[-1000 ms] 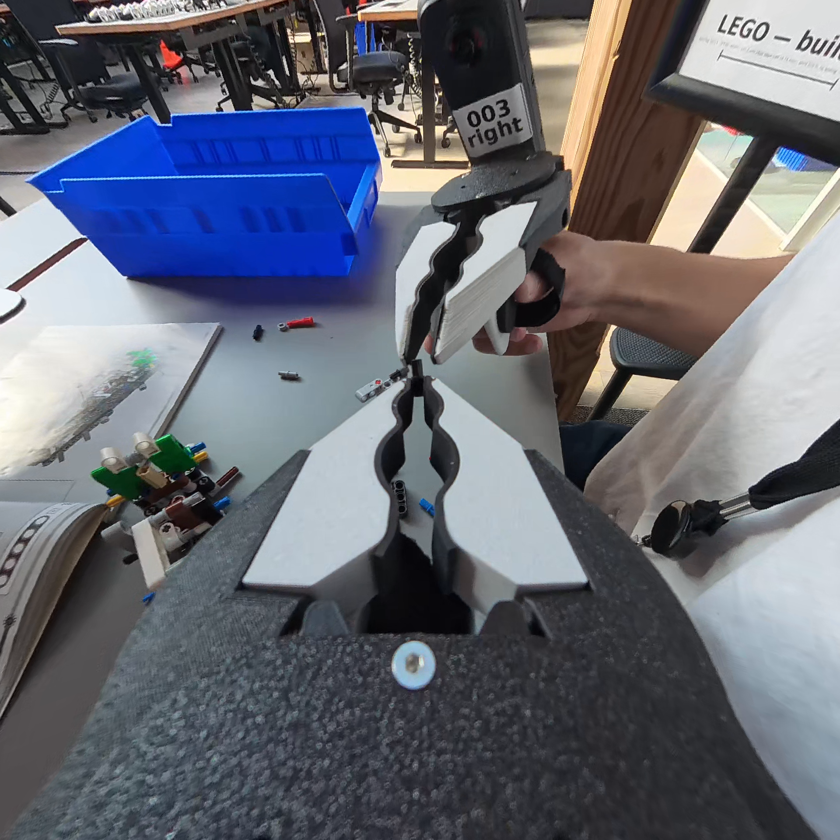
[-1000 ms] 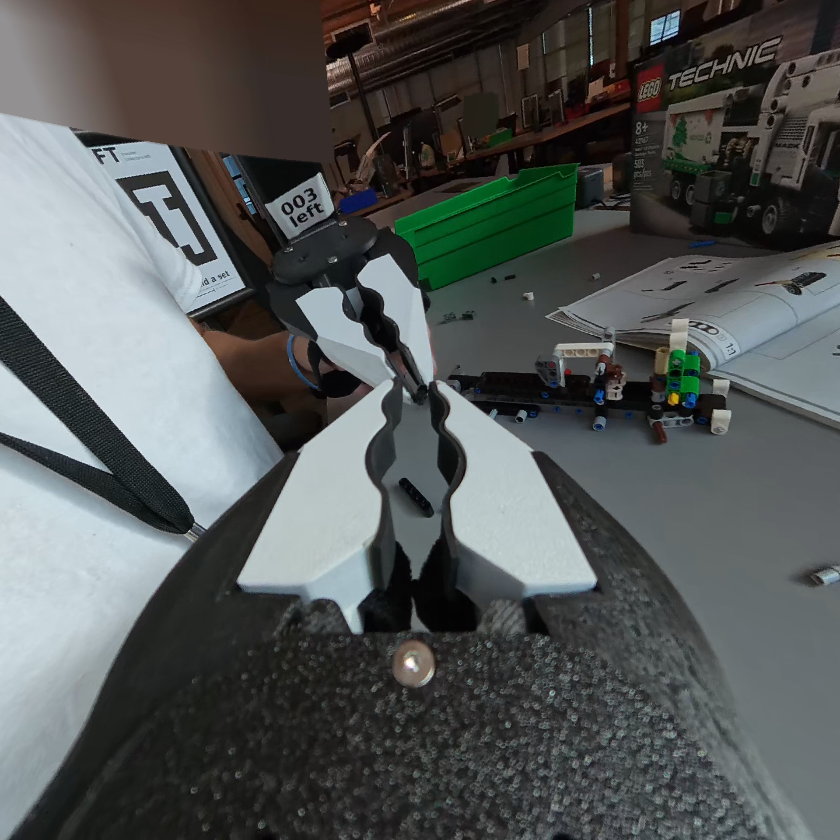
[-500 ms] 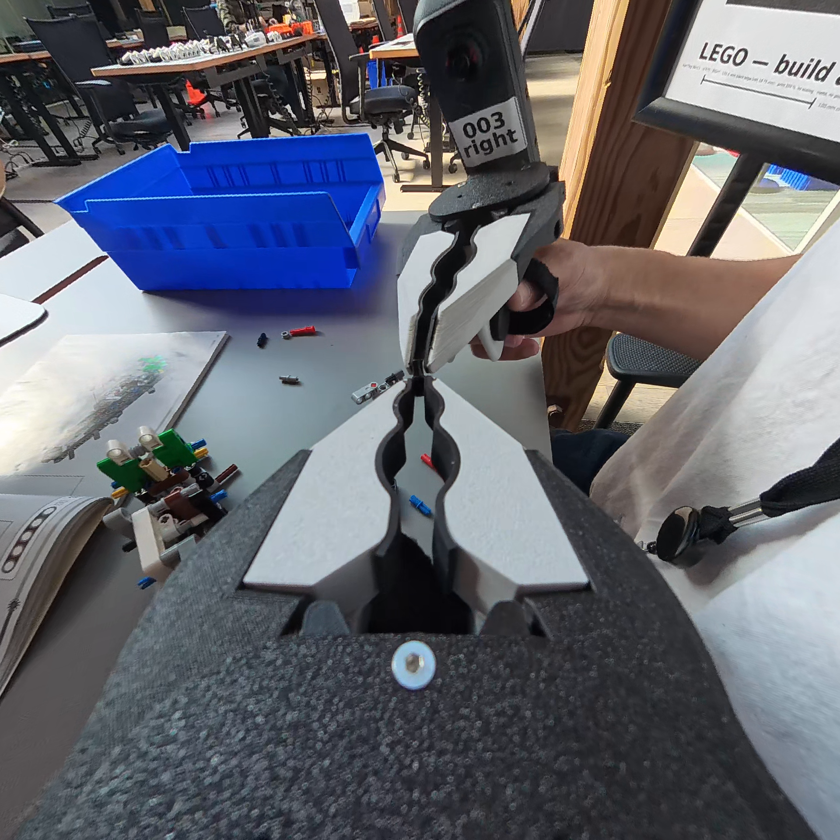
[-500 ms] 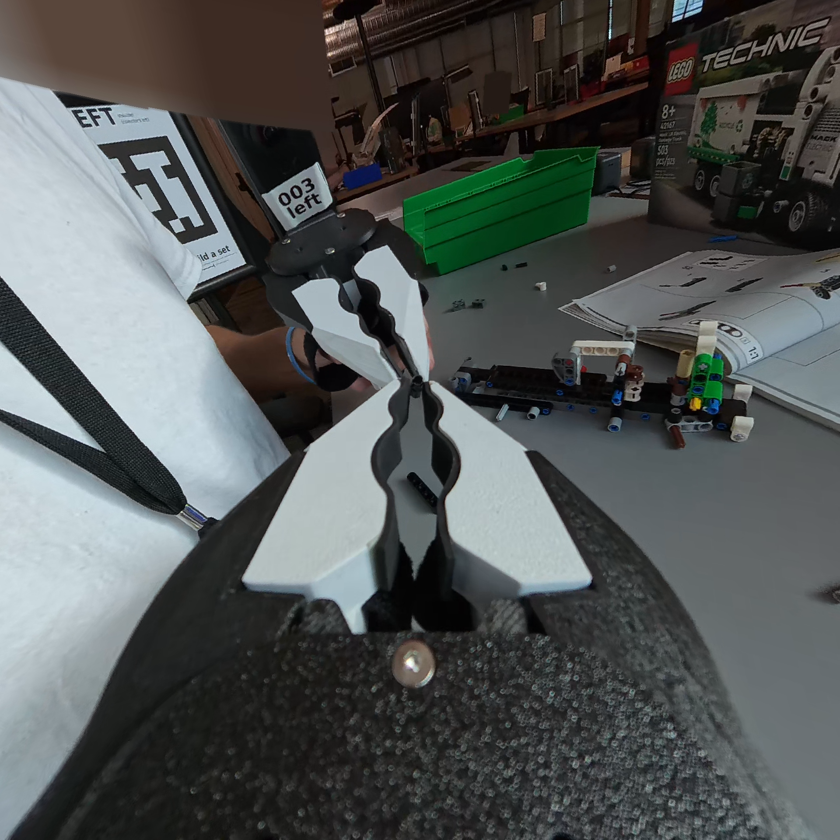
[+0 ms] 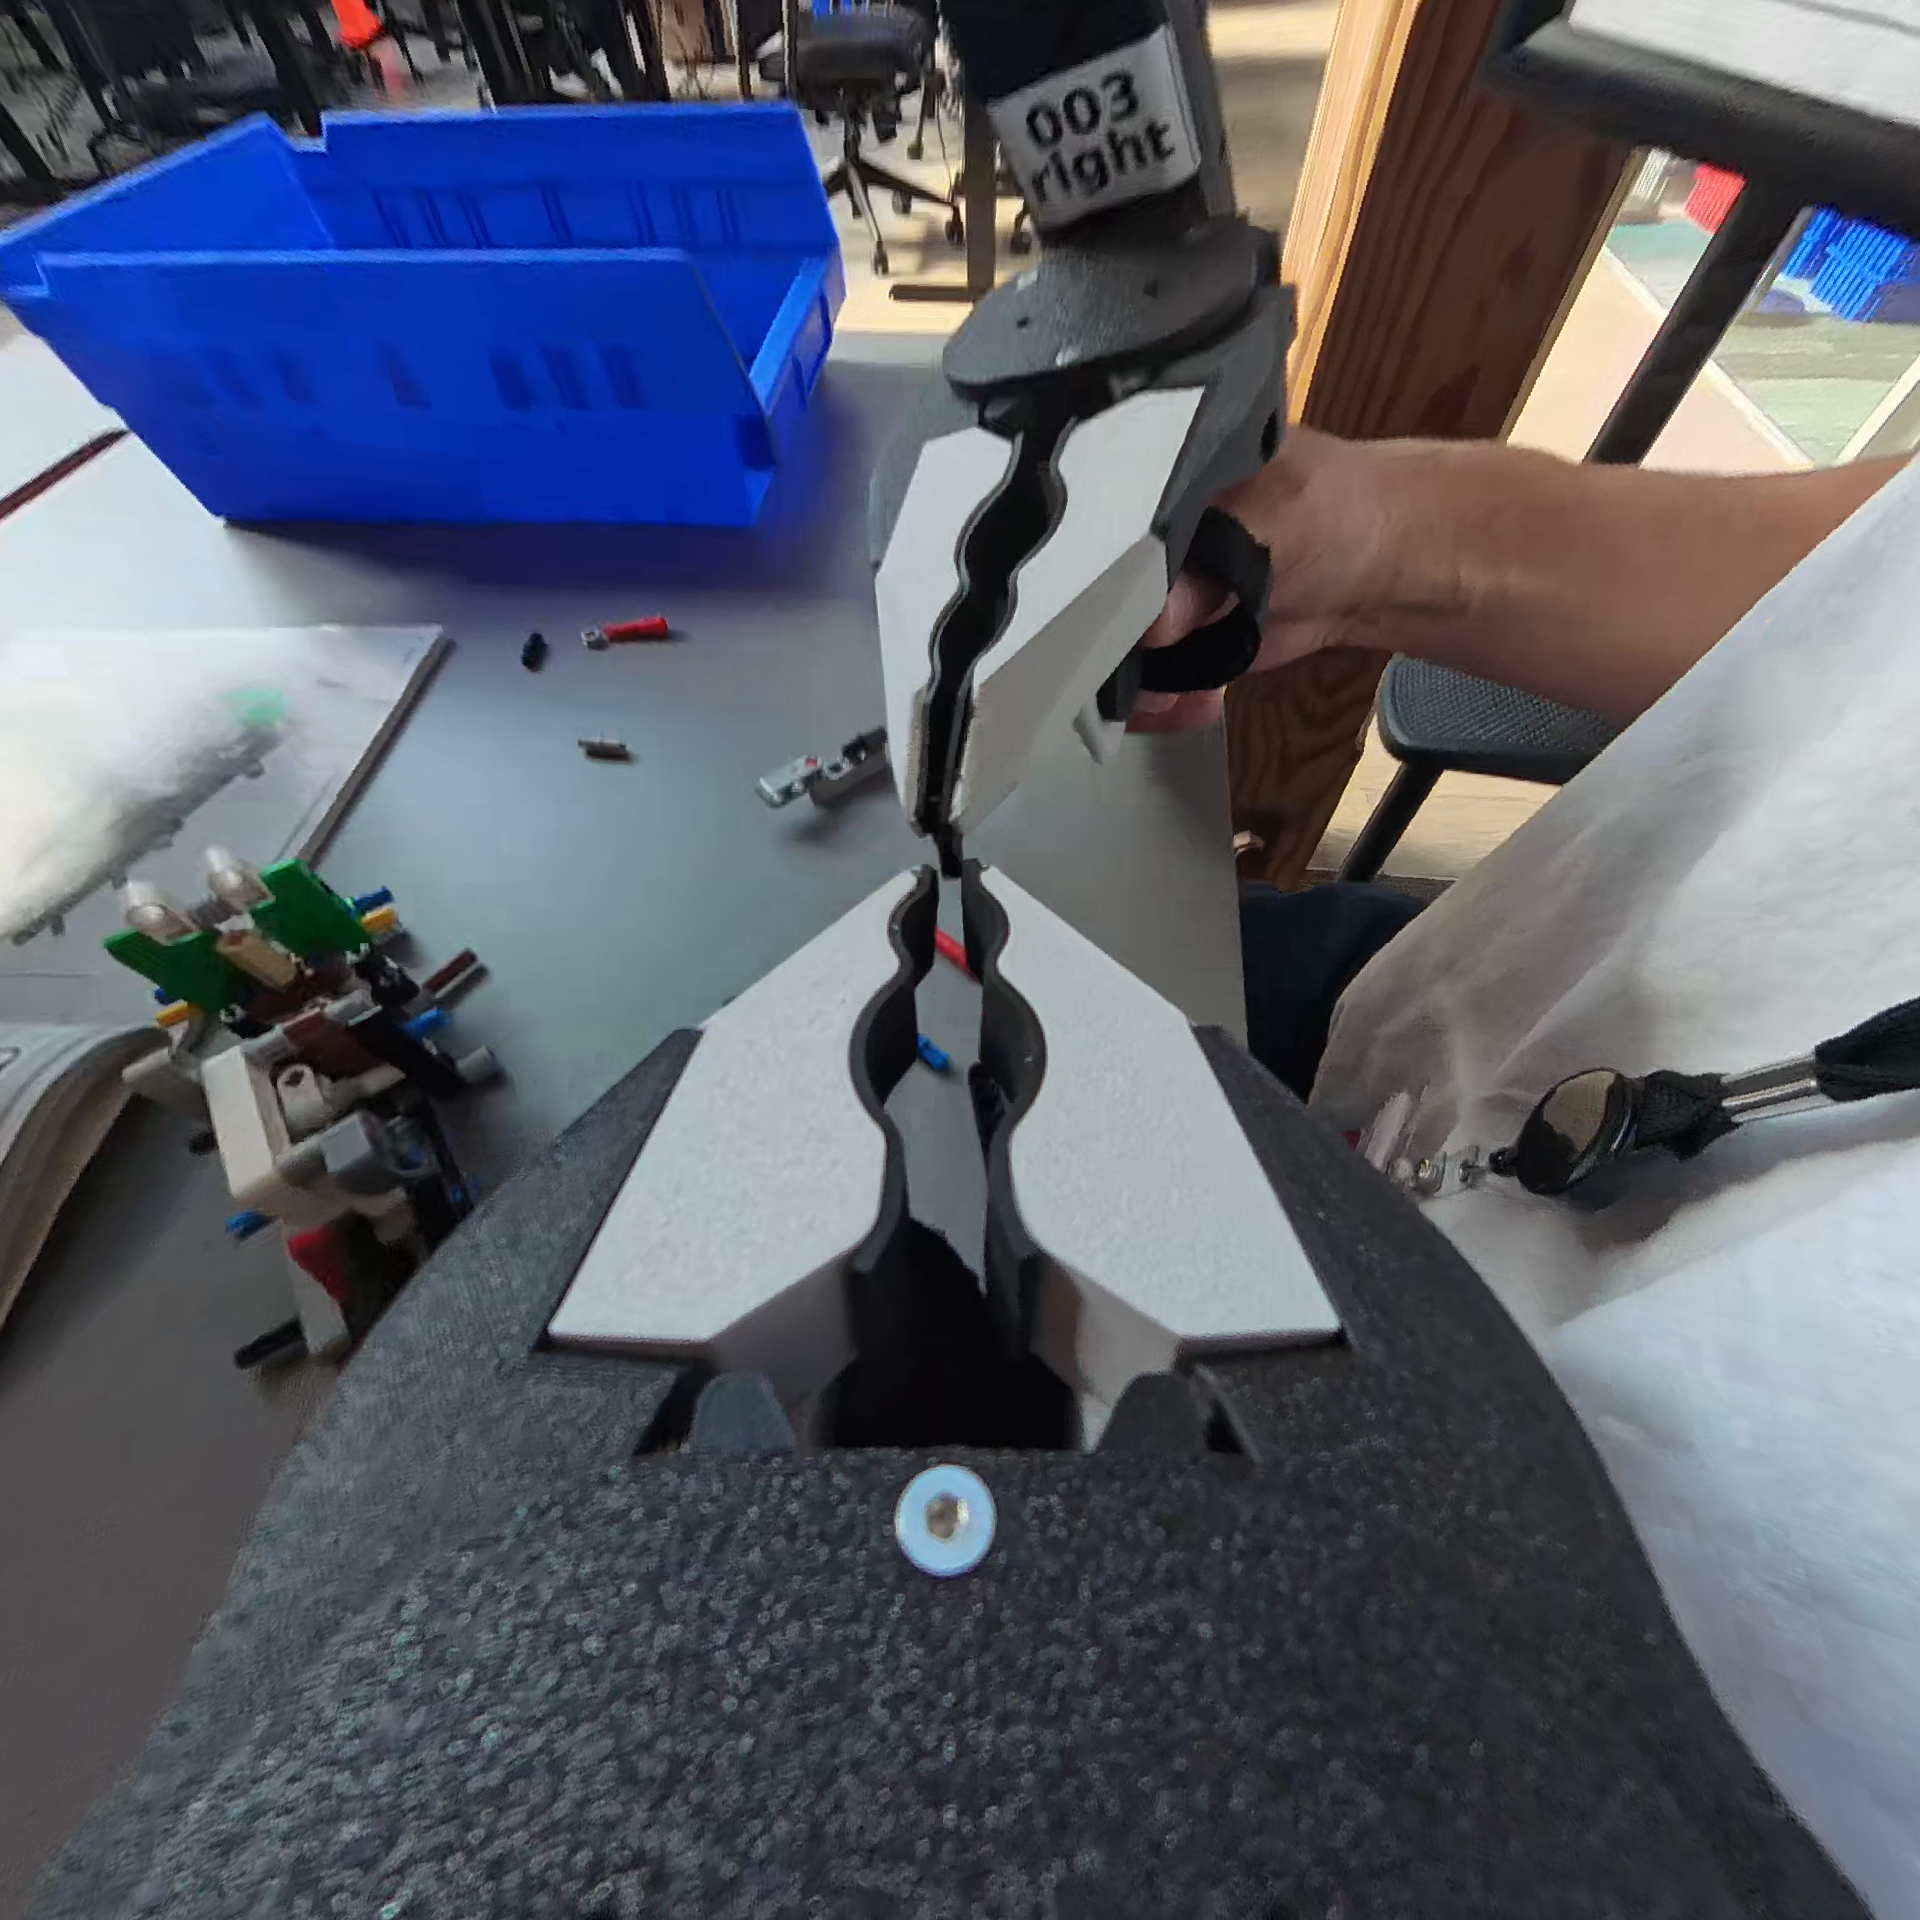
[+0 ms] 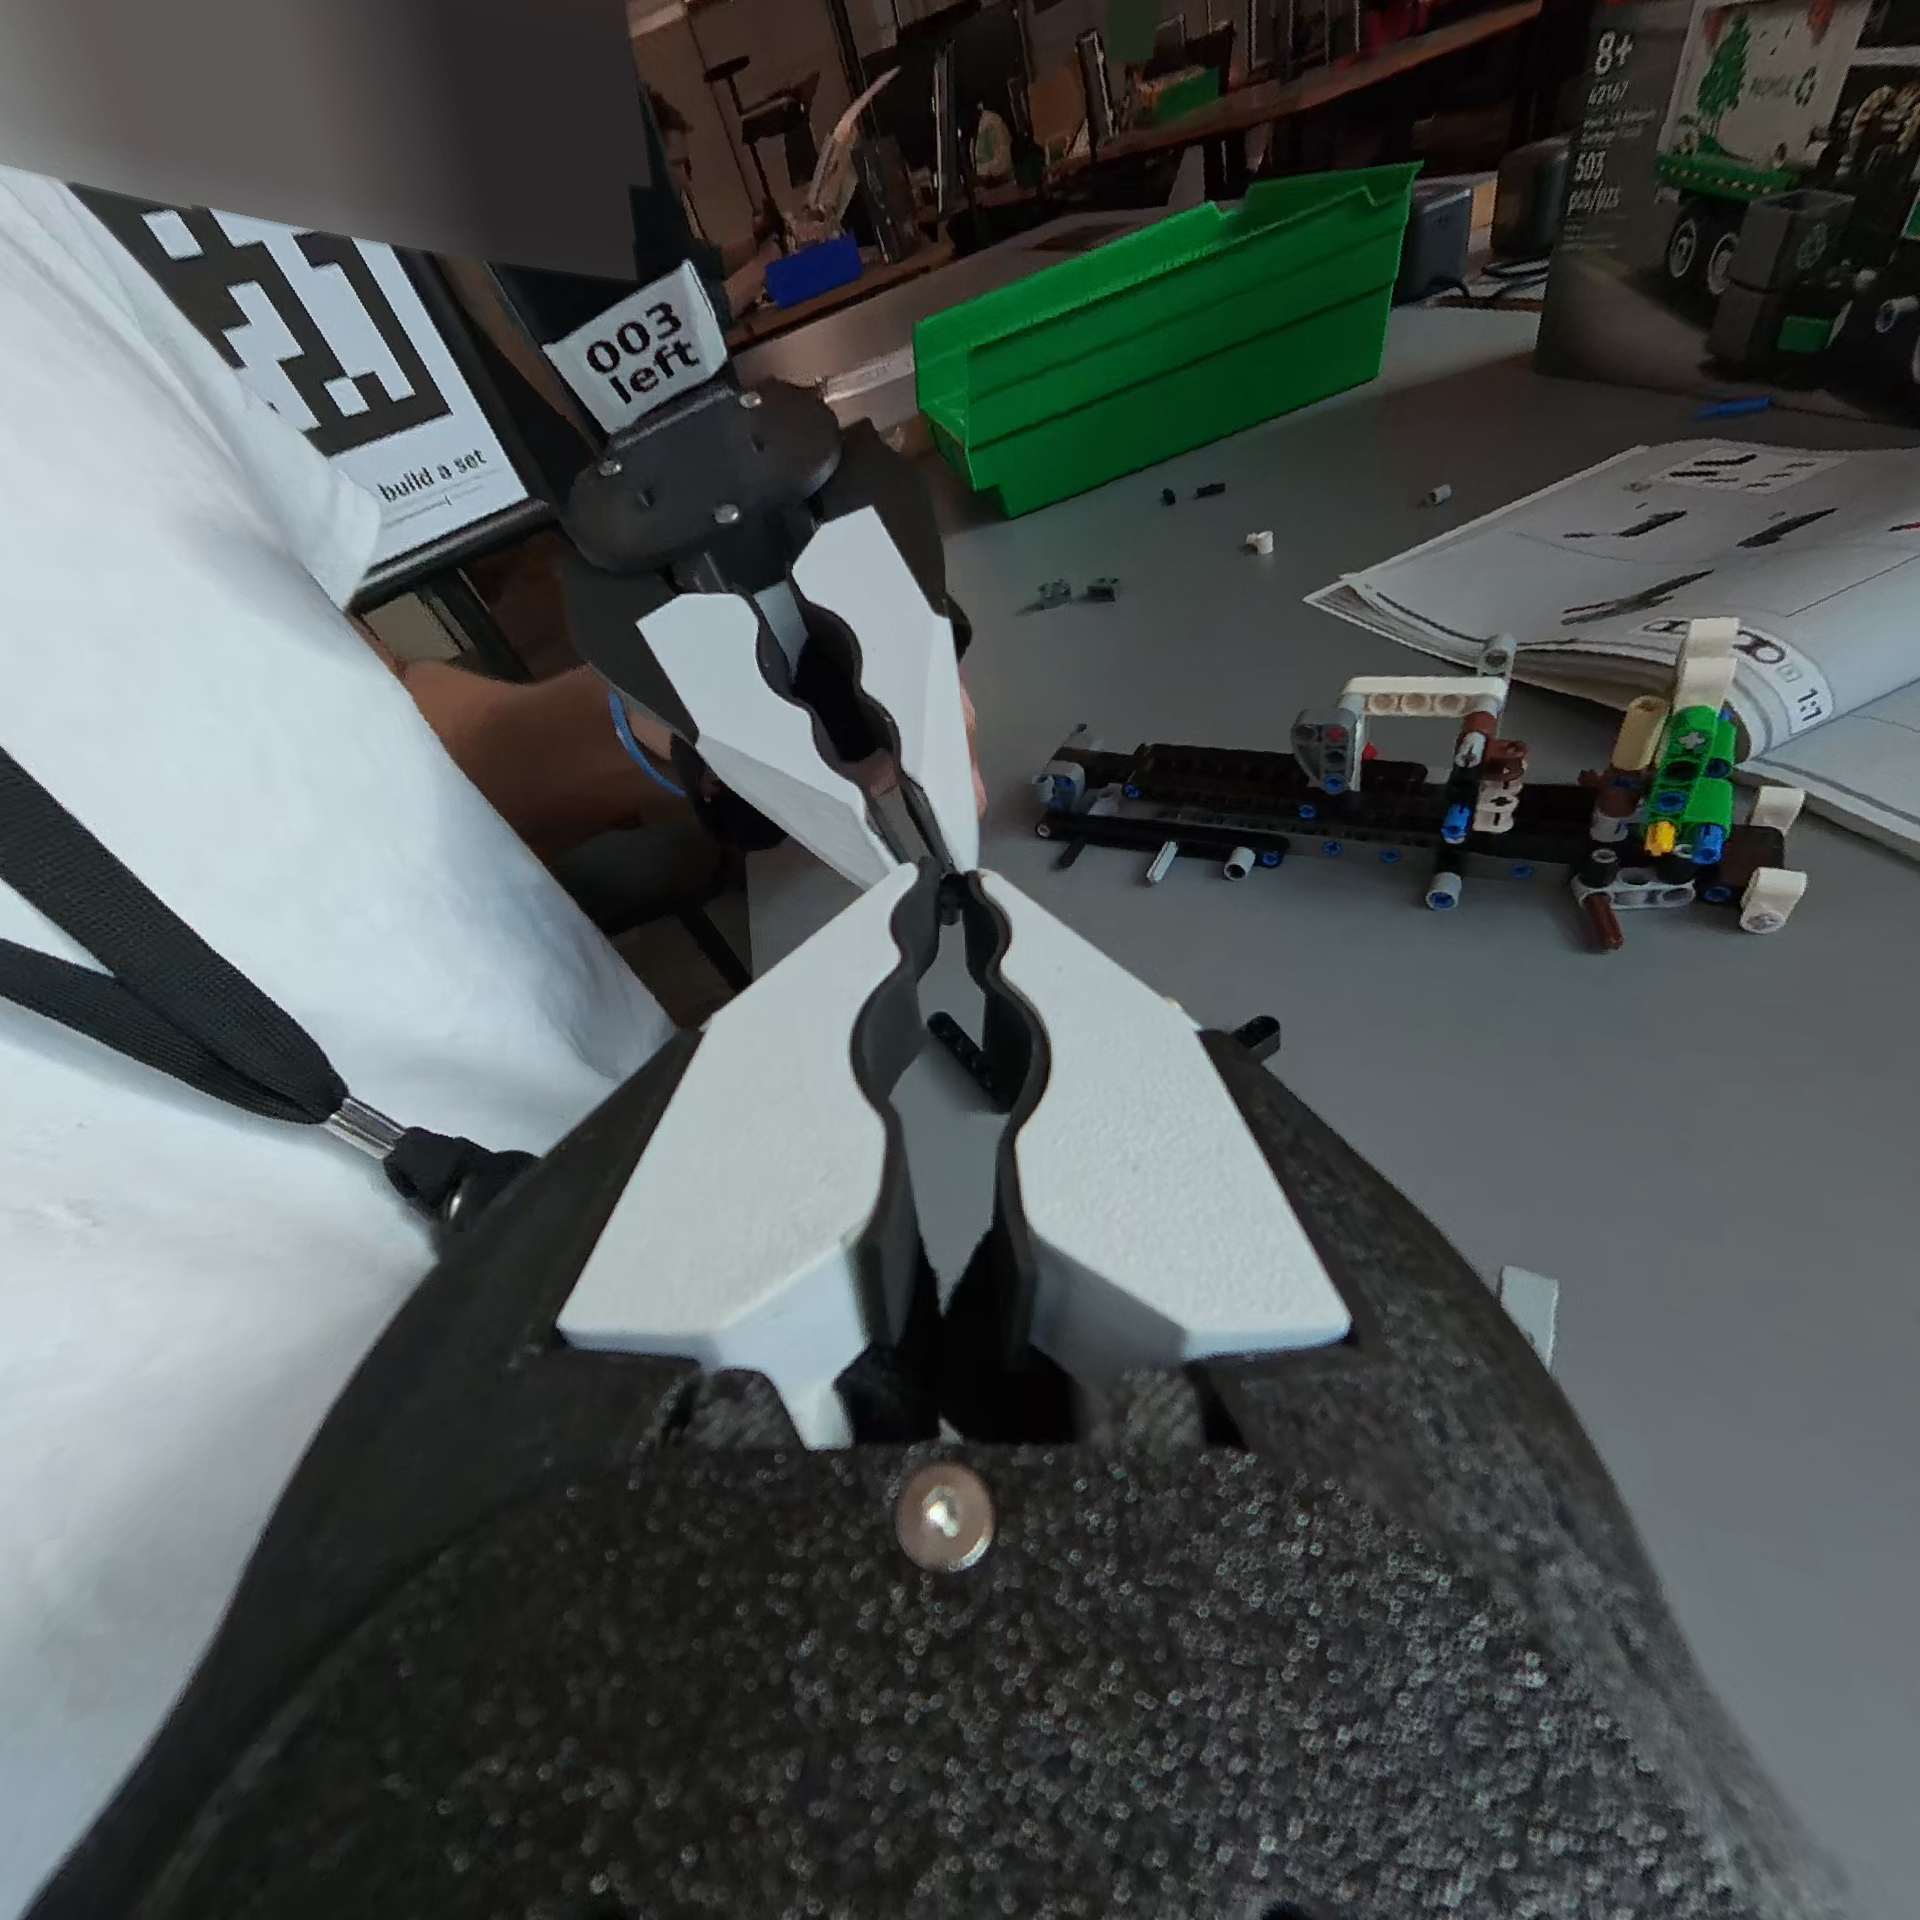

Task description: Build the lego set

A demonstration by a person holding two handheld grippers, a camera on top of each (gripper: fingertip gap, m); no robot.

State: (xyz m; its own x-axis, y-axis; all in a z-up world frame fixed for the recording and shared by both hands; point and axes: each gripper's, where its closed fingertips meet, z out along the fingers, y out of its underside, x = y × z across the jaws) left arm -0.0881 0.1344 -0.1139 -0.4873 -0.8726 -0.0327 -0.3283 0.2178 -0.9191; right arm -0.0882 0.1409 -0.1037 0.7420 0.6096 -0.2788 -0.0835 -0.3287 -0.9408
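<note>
My left gripper (image 5: 943, 881) and my right gripper (image 5: 938, 823) meet tip to tip above the grey table. Both are shut on a small black lego piece (image 5: 948, 858) held between them. In the right wrist view my right gripper (image 6: 948, 885) points up at the left gripper (image 6: 932, 858), with the black piece (image 6: 949, 896) at the join. The half-built lego chassis (image 6: 1403, 800) lies on the table to the right, with black beams, a white frame and green parts. It also shows at the lower left of the left wrist view (image 5: 301, 1039).
A blue bin (image 5: 416, 343) stands at the back left and a green bin (image 6: 1164, 332) at the back. The open instruction booklet (image 6: 1662, 582) and the set's box (image 6: 1745, 208) are nearby. Loose pieces lie around: a red one (image 5: 629, 629), a grey one (image 5: 821, 774), a black beam (image 6: 966, 1055). Less than 4 cm separates the two grippers' tips.
Both grippers stay tip to tip on the small black piece. The pair has shifted a little and the table scene has slid upward in both views.
</note>
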